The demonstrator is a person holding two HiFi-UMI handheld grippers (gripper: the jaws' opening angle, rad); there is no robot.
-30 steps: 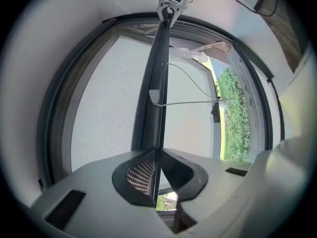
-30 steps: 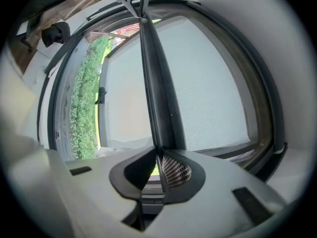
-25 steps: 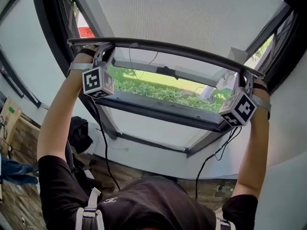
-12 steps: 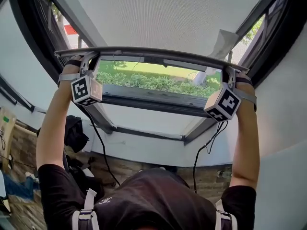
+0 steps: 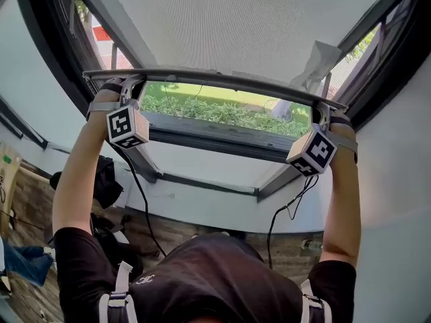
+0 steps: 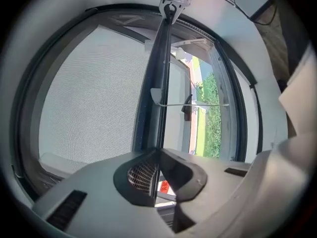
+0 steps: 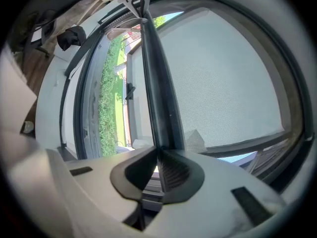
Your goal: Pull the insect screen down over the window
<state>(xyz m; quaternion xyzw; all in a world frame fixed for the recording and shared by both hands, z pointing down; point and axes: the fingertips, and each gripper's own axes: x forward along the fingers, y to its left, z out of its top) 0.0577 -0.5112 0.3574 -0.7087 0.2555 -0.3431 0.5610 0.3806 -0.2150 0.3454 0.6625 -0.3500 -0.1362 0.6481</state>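
As the left gripper (image 5: 128, 81) tightened on the bar (image 5: 215, 77) and the right gripper (image 5: 322, 108) pinched it, uneven pulling could've jammed the screen (image 5: 236, 25).

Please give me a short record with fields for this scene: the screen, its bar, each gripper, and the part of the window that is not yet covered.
screen: insect screen, mesh over the upper part of the window
bar: bottom bar runs across the window, nearly level
left gripper: shut on the bottom bar near its left end; its jaws have just been closing on it
right gripper: shut on the bottom bar near its right end
uncovered: strip below the bar, where a hedge shows outside
task state: screen partly down, not yet at the lower frame
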